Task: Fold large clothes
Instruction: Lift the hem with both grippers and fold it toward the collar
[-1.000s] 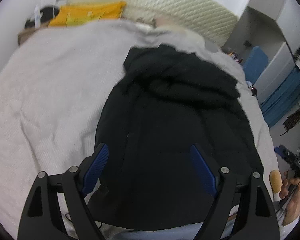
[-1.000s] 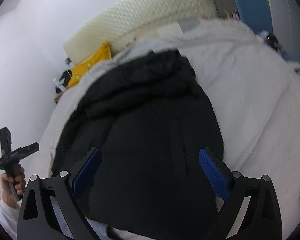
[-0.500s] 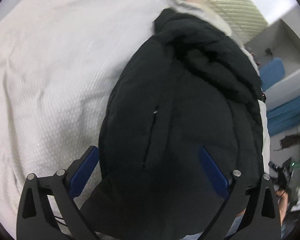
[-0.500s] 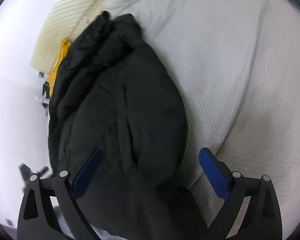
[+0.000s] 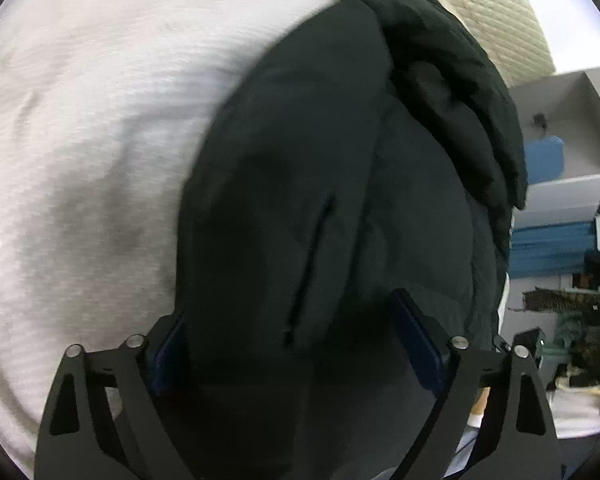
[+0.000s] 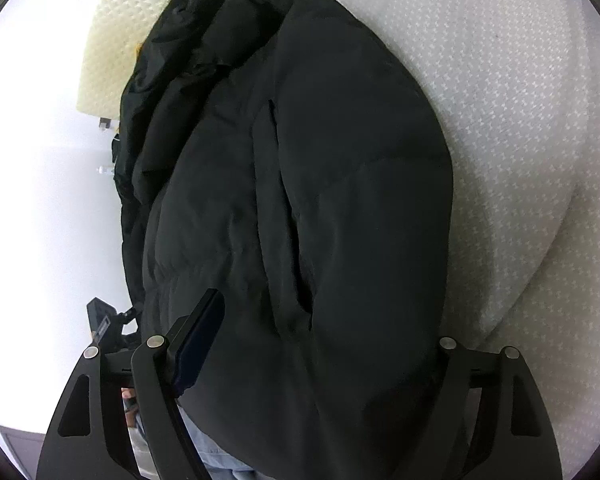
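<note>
One black padded hooded jacket [image 5: 320,184] lies spread on a white textured bed cover [image 5: 80,140], its long axis running from the near hem, close under both cameras, away to the hood [image 5: 452,80] bunched at the far end beside a cream quilted headboard [image 5: 484,12]. In the left wrist view the garment leans up and to the right; in the right wrist view the same black jacket [image 6: 300,200] leans up and to the left, with the white cover [image 6: 520,120] bare on its right.

On the left, the left gripper [image 5: 296,344], black with blue pads, straddles the jacket's near left edge: its left pad sits at the boundary of cloth and bed cover, its right pad lies against the dark fabric. Its jaws have just been narrowing with the jacket's hem between them, but they stand wide apart, and whether the pads press the cloth cannot be told.

On the right, the right gripper [image 6: 328,336] spans the jacket's near right side. Its left blue pad rests against the padded fabric; its right finger is hidden behind the bulging edge of the garment. These jaws too have just been narrowing around the cloth, with a broad gap left, and a firm grip cannot be confirmed.

No brand, label or writing can be read on the jacket or grippers. Blue furniture [image 5: 544,160] shows at far right.
</note>
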A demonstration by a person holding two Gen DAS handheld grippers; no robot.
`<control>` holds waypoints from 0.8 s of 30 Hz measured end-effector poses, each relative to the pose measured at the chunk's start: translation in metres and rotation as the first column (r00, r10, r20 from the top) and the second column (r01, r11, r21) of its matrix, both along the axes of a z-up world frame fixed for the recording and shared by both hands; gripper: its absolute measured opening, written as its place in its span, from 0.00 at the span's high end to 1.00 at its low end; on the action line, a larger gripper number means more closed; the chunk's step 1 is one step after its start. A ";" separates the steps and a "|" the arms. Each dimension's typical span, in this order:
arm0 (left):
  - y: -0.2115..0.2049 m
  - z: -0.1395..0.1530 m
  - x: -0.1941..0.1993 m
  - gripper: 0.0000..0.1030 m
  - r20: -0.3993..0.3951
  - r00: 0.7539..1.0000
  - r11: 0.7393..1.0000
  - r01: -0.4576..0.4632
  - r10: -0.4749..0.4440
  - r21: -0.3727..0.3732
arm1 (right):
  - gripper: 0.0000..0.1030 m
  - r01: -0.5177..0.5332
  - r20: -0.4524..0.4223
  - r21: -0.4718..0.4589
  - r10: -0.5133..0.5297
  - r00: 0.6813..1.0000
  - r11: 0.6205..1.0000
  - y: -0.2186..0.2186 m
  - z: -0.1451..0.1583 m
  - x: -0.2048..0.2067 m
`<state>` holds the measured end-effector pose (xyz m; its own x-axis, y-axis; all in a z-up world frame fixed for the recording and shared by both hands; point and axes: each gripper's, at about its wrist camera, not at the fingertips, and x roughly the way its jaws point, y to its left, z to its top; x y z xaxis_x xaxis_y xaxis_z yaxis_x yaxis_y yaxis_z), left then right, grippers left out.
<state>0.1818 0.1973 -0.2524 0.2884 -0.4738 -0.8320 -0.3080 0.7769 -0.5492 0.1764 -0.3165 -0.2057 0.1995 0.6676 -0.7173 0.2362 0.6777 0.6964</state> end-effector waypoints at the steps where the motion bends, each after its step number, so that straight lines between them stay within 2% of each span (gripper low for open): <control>1: -0.003 0.000 0.000 0.16 0.007 1.000 1.000 0.016 -0.016 -0.008 | 0.22 0.001 -0.007 0.003 -0.001 1.000 1.000 0.002 -0.002 0.002; 6: -0.010 0.002 0.004 0.24 0.024 0.998 0.998 0.060 -0.060 -0.019 | 0.22 -0.001 -0.035 0.000 0.001 0.999 1.000 0.004 -0.010 0.006; 10: -0.013 0.000 0.007 0.29 0.040 0.997 0.995 0.072 -0.070 -0.071 | 0.22 -0.013 -0.019 0.003 0.013 1.000 1.000 0.008 -0.007 0.008; 15: -0.020 0.006 0.009 0.30 0.079 0.990 0.984 0.125 -0.115 -0.125 | 0.22 -0.071 0.100 0.126 0.059 0.993 0.989 0.020 0.014 0.010; 16: -0.023 0.008 0.009 0.30 0.089 0.988 0.983 0.135 -0.124 -0.127 | 0.21 -0.103 0.146 0.140 0.082 0.986 0.985 0.027 0.024 0.010; 19: -0.028 0.011 0.009 0.30 0.113 0.983 0.979 0.161 -0.147 -0.128 | 0.18 -0.153 0.214 0.146 0.120 0.970 0.977 0.038 0.038 0.010; 21: -0.030 0.012 0.009 0.31 0.122 0.982 0.978 0.163 -0.148 -0.129 | 0.18 -0.151 0.216 0.140 0.118 0.969 0.979 0.039 0.038 0.010; 24: -0.028 0.009 0.009 0.37 0.117 0.984 0.980 0.150 -0.135 -0.128 | 0.20 -0.129 0.180 0.129 0.105 0.978 0.983 0.033 0.029 0.009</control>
